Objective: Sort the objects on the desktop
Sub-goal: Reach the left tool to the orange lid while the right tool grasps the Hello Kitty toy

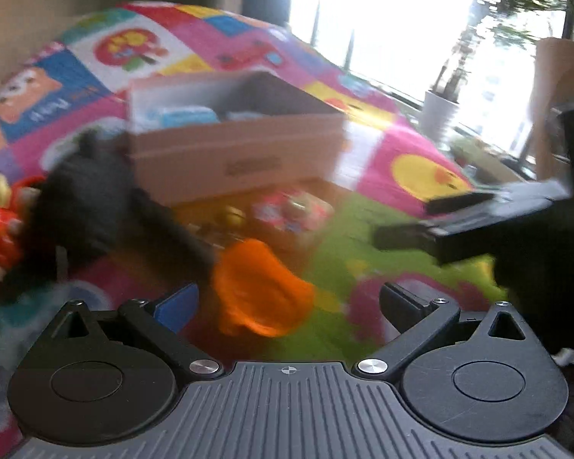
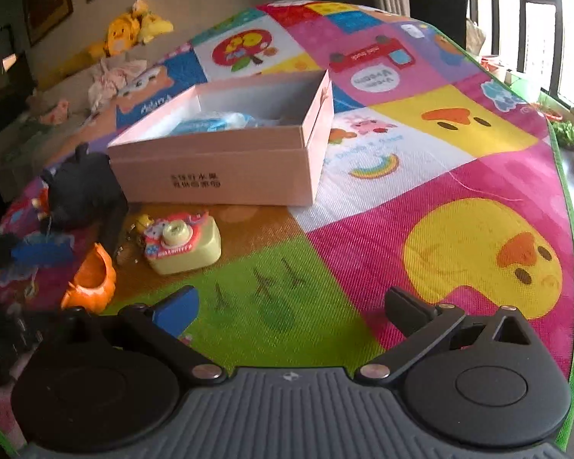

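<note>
Left gripper [image 1: 287, 302] held low, jaws spread wide and empty; right gripper [image 2: 291, 306] likewise agape with nothing between its fingers, seen side-on at right of the left wrist view.

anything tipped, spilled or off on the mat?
One thing: the orange pumpkin cup lies tipped on its side on the play mat, opening facing up and right, near the left gripper. The toy camera sits upright, and the pink box stands open and square. The left wrist view is motion-blurred.
</note>
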`<act>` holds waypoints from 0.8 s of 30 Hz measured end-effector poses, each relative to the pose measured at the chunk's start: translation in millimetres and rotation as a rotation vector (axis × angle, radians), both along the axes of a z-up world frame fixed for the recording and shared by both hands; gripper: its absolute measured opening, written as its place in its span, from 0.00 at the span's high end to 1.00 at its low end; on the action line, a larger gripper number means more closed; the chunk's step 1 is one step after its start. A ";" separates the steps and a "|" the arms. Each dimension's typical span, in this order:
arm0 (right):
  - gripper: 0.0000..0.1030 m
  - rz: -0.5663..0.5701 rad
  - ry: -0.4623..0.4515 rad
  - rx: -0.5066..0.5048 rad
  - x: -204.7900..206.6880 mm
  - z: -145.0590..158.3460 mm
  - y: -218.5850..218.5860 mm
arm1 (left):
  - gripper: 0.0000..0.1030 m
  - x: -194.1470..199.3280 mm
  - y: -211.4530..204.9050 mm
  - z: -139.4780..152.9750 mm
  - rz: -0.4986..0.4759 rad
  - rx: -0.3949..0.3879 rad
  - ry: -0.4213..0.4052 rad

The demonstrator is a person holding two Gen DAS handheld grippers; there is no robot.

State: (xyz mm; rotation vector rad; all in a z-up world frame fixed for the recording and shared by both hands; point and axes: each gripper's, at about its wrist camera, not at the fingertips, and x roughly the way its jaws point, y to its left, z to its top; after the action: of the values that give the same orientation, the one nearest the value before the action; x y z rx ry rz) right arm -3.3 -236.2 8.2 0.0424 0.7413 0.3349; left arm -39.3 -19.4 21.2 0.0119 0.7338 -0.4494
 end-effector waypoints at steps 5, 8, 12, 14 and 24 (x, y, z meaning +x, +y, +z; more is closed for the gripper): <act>0.00 -0.005 -0.006 -0.009 -1.1 -1.2 2.9 | 0.00 -19.0 -10.8 -1.2 -0.093 0.010 -0.014; 0.00 -0.009 -0.004 0.004 -0.9 -1.1 1.6 | 0.00 -17.8 -9.6 -1.9 -0.027 0.041 -0.026; 0.00 -0.011 -0.003 0.010 -0.6 -0.8 1.1 | 0.00 -8.3 -6.5 -3.3 0.045 0.078 -0.047; 0.00 -0.010 -0.004 0.015 -0.7 -0.6 0.1 | 0.00 -4.8 -7.0 -5.1 0.045 0.085 -0.051; 0.00 -0.008 -0.003 0.021 -0.6 0.1 -0.7 | 0.30 9.4 -4.3 -4.9 0.106 0.070 -0.053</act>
State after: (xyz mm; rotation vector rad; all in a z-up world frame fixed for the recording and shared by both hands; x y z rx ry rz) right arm -3.9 -236.9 8.3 0.0648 0.7341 0.3355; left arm -29.9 -23.8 16.3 0.0500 0.6944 -0.3209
